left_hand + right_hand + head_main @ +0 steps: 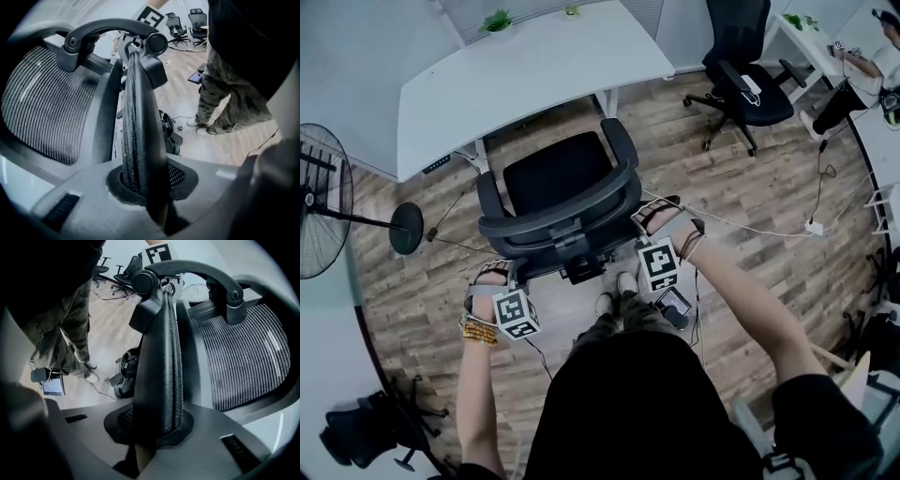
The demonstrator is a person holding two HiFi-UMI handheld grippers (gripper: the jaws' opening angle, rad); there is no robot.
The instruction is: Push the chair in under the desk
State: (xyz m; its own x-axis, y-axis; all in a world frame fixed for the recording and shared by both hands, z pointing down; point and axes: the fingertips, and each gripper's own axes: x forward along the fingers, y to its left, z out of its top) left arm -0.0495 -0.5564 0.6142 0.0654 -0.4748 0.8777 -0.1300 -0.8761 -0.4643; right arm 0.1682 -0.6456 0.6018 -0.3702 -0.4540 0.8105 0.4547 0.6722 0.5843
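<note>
The left gripper (494,274) and right gripper (656,217) each clamp the chair's (553,173) backrest rim, so 2 grips steer it squarely under the desk (534,66).

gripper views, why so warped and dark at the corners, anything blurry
Left gripper view: fisheye bows the chair back, corners go black, nearest foreground is soft. Right gripper view: same warp and dark corners, mesh stays sharp. Head view: desk edge curves; light is even.

L gripper (508,279): pitched steeply down, jaws clamped on backrest (567,214) edge.
R gripper (639,234): same, opp. edge.
L arm (478,394), R arm (750,314): extended fwd.
</note>
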